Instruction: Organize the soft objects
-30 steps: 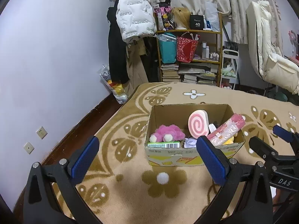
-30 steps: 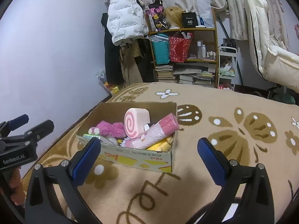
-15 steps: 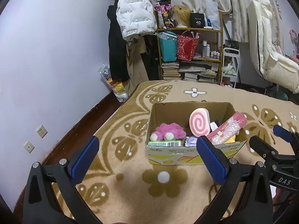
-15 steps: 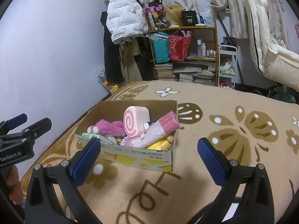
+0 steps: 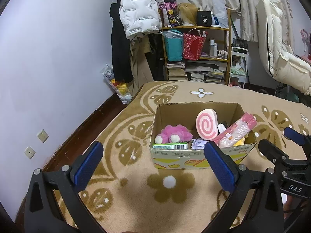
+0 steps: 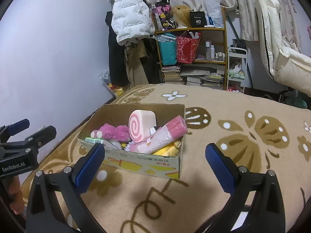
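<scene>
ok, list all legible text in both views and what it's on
"40": small black box on the top shelf.
"DAS": body of the right hand-held gripper.
"GenRobot.AI": body of the left hand-held gripper.
White puffer jacket print, brown cardboard box print, green barcode pack: too small or blurred.

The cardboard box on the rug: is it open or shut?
Open. The cardboard box has no lid or flaps over it; the swirl cushion stands above its rim.

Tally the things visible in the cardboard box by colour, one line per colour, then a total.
Inside the cardboard box, as far as the views show:
Pink: 3 (plush toy, swirl cushion, wrapped roll)
Yellow: 1 (plush)
Green: 1 (packet)
White: 1 (small item, kind unclear)
Total: 6; more may lie hidden underneath.
</scene>
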A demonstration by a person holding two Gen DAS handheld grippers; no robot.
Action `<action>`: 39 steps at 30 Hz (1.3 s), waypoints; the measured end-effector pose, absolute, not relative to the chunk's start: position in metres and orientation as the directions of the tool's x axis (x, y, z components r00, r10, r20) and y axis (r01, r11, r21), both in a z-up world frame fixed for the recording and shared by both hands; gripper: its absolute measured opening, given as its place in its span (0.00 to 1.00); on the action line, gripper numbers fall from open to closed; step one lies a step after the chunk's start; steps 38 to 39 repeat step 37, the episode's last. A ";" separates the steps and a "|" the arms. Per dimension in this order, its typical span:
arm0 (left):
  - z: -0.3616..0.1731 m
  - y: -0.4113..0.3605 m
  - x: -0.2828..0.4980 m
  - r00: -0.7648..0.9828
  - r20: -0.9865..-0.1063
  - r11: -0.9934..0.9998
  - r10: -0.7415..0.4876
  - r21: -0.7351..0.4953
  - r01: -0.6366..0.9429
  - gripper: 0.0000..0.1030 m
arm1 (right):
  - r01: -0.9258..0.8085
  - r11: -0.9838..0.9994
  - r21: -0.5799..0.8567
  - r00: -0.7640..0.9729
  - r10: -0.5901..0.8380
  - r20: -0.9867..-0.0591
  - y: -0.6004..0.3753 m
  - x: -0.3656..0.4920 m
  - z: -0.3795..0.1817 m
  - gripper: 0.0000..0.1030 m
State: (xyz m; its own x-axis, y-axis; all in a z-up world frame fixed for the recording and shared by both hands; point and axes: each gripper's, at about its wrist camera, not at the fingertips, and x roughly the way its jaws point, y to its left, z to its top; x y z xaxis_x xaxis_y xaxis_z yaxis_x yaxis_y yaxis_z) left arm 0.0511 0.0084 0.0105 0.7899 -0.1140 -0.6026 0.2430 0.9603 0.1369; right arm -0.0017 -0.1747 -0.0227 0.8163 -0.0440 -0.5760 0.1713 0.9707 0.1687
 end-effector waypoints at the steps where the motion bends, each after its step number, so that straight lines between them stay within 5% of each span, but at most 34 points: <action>1: 0.011 0.009 0.051 0.789 -0.604 0.959 -0.113 0.140 0.245 1.00 | 0.170 0.970 0.171 0.817 -0.042 -0.575 -0.175 -0.002 -0.023 1.00; 39: 0.009 0.004 0.046 0.792 -0.601 0.957 -0.112 0.151 0.249 1.00 | 0.176 0.971 0.164 0.816 -0.050 -0.576 -0.177 -0.006 -0.025 1.00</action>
